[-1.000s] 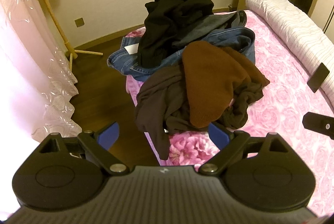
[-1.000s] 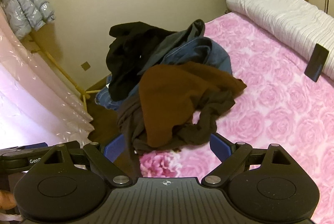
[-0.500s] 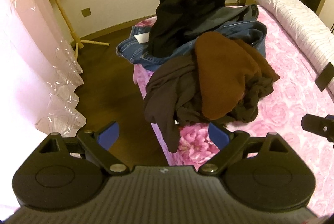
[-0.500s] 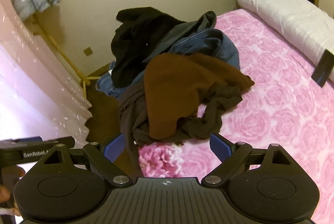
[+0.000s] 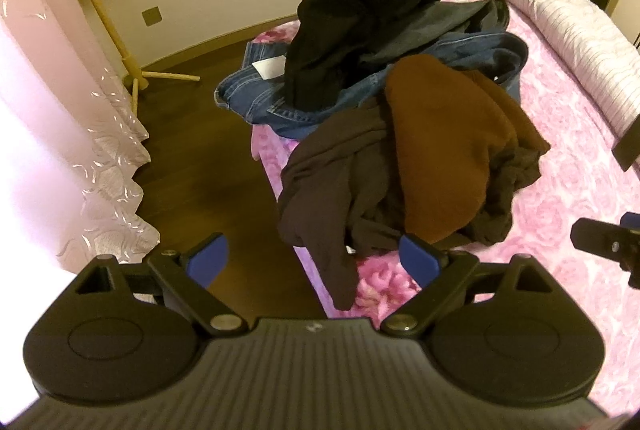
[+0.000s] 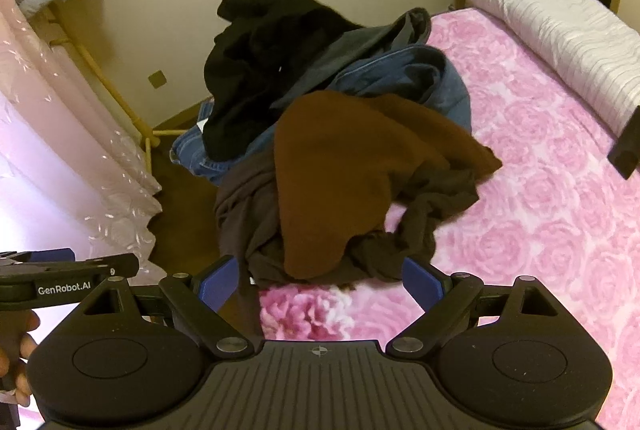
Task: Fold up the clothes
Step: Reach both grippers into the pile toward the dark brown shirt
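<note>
Both grippers, left [image 5: 316,258] and right [image 6: 320,280], have jaws spread, empty; clothes [image 6: 332,181] overhang the bed [image 6: 540,230] corner, with free sheet to the right.

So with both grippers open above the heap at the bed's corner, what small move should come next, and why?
Probably lower the right gripper onto the brown garment: it lies topmost at the pile's near end, over the dark grey garment, and nothing is held yet.

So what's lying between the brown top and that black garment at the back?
In both wrist views, blue jeans with a grey garment on them lie between the brown top and the black garment.
</note>
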{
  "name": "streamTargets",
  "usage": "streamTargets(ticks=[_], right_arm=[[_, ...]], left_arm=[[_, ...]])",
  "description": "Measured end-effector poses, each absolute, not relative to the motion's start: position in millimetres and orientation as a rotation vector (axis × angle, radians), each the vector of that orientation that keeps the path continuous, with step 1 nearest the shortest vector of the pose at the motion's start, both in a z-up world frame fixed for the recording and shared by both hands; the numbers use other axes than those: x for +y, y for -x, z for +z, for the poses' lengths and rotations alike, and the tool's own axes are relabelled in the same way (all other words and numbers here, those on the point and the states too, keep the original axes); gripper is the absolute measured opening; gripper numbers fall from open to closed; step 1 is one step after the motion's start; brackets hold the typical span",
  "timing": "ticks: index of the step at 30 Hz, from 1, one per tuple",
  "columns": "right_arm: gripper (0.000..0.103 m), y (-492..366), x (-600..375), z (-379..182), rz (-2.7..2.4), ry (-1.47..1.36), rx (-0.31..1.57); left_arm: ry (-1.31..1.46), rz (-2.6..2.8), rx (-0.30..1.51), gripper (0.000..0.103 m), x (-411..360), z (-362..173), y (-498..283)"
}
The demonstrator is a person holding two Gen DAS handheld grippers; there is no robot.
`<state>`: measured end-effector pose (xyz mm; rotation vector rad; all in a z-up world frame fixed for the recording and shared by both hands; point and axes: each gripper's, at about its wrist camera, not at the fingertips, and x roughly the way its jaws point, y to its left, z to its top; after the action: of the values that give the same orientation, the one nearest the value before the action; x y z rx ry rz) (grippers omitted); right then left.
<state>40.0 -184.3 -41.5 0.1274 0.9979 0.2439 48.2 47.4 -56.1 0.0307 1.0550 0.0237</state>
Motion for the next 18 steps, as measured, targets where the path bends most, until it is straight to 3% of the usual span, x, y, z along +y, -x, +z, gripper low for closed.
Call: streamTargets(ticks=[18], right_arm=[[0.09,-109,-114,-102,0.305,0.009,1.089]], left_arm=[[0.026,-0.012,1.15,0.091,100,-136,-119]])
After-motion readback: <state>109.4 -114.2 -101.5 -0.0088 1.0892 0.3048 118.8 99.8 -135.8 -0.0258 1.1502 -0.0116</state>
